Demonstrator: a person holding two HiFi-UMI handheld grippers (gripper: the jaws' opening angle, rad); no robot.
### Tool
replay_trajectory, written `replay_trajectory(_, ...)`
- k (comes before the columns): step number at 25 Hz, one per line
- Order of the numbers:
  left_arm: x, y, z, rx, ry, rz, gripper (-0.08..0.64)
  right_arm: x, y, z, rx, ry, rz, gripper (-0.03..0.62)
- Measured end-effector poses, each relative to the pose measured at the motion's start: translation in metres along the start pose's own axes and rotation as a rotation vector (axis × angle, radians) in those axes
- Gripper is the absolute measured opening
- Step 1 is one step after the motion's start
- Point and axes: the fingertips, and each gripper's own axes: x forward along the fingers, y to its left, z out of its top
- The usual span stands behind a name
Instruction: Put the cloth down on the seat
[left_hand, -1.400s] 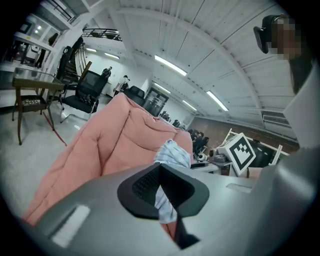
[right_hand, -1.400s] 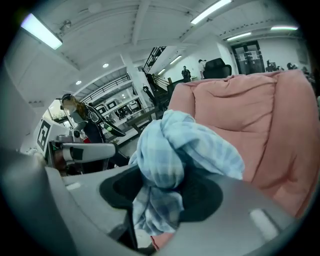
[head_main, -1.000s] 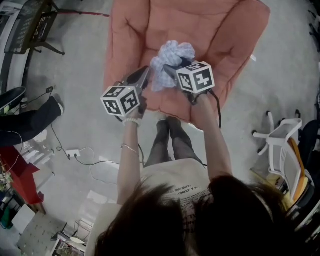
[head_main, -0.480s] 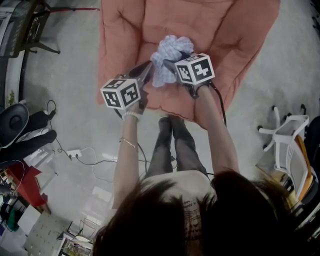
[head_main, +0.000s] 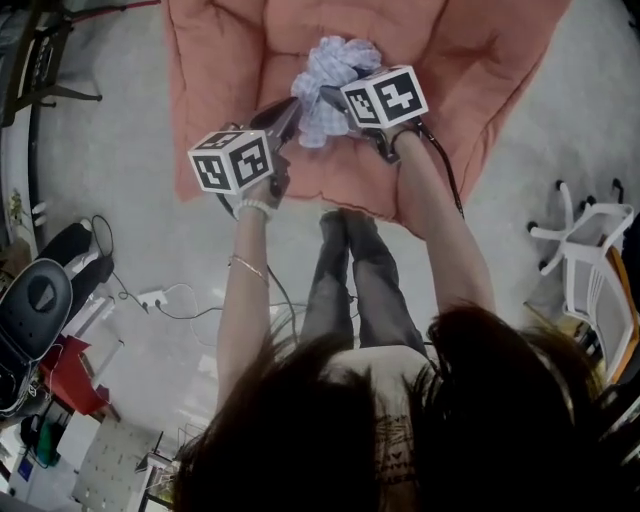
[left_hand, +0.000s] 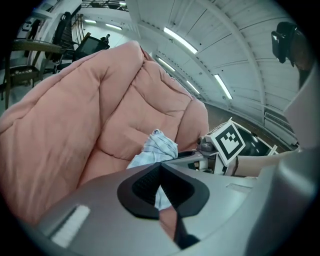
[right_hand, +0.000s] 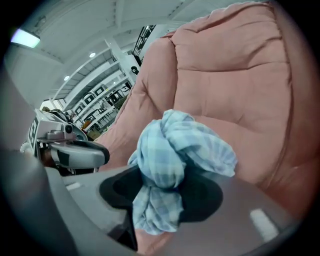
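bunched blue-checked cloth (head_main: 332, 70) held up over the pink seat (head_main: 470, 70), not yet laid down; cannot tell whether touching the cushion. right gripper (head_main: 328, 95) clamped on the thick knotted middle; left gripper (head_main: 290, 110) pinched shut on a thin edge. only black-and-white square markers on the cubes (head_main: 232, 160); print on the shirt (head_main: 395, 440) too blurred to read.

Head camera looks steeply down from overhead; left tongs (head_main: 287, 115) and right tongs (head_main: 327, 95) cameras look closely at the shared seat (head_main: 455, 60), 12 o'clock.
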Motion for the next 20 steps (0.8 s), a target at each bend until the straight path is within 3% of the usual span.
replay_trajectory(20, 0.026, 0.022, -0.040, 0.006, 0.128, -0.023, -0.002, 0.034, -0.026, -0.031, 0.005, 0.125, -0.080, 0.222)
